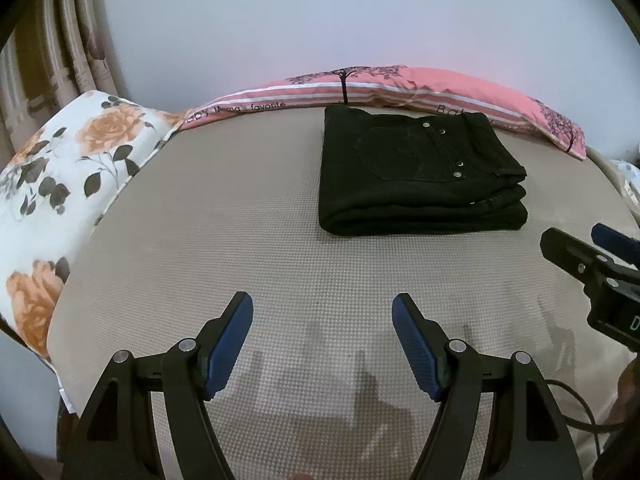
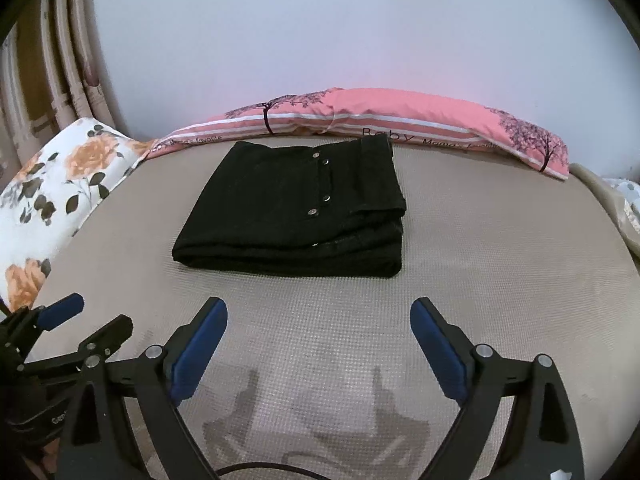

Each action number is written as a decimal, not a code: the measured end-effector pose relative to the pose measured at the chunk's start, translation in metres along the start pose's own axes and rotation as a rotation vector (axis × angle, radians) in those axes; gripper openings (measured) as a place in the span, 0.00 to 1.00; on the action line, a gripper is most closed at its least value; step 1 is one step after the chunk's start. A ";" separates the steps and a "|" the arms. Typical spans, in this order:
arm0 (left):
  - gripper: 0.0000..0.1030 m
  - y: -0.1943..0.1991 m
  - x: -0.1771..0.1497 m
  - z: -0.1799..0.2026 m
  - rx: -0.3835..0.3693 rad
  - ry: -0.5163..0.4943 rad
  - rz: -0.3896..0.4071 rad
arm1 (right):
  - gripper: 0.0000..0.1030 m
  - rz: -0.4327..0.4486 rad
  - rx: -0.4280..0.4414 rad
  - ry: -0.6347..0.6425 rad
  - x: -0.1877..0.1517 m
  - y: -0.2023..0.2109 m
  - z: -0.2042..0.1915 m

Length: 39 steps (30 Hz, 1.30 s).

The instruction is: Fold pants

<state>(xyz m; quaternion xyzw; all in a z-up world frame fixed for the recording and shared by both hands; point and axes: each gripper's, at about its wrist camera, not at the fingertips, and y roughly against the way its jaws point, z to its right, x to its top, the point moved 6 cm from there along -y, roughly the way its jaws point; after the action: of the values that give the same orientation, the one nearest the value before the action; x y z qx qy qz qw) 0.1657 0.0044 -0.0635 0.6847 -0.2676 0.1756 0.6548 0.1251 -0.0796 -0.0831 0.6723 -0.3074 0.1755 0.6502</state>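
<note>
Both claws, left (image 1: 322, 334) and right (image 2: 319, 338), gape empty, well short of the pants (image 2: 296, 212), which lie folded by the pink pillow (image 2: 400, 118); folding looks done.

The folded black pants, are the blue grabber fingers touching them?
Apart. In the right wrist view, bare beige mattress shows between the right gripper and the folded black pants; the left gripper also sits clear.
</note>
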 end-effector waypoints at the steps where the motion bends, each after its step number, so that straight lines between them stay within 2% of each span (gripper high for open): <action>1: 0.70 0.000 0.000 -0.001 0.003 -0.004 -0.001 | 0.89 -0.007 0.004 0.000 -0.001 -0.001 0.000; 11: 0.70 -0.005 -0.001 -0.001 0.020 -0.009 -0.015 | 0.89 -0.048 0.011 0.003 -0.008 -0.008 -0.001; 39: 0.70 -0.005 -0.006 0.002 0.057 -0.031 -0.006 | 0.89 -0.088 0.030 -0.026 -0.020 -0.014 0.002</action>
<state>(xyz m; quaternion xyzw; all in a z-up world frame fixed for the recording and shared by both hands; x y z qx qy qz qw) 0.1638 0.0033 -0.0713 0.7064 -0.2705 0.1704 0.6315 0.1188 -0.0781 -0.1063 0.6970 -0.2831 0.1426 0.6432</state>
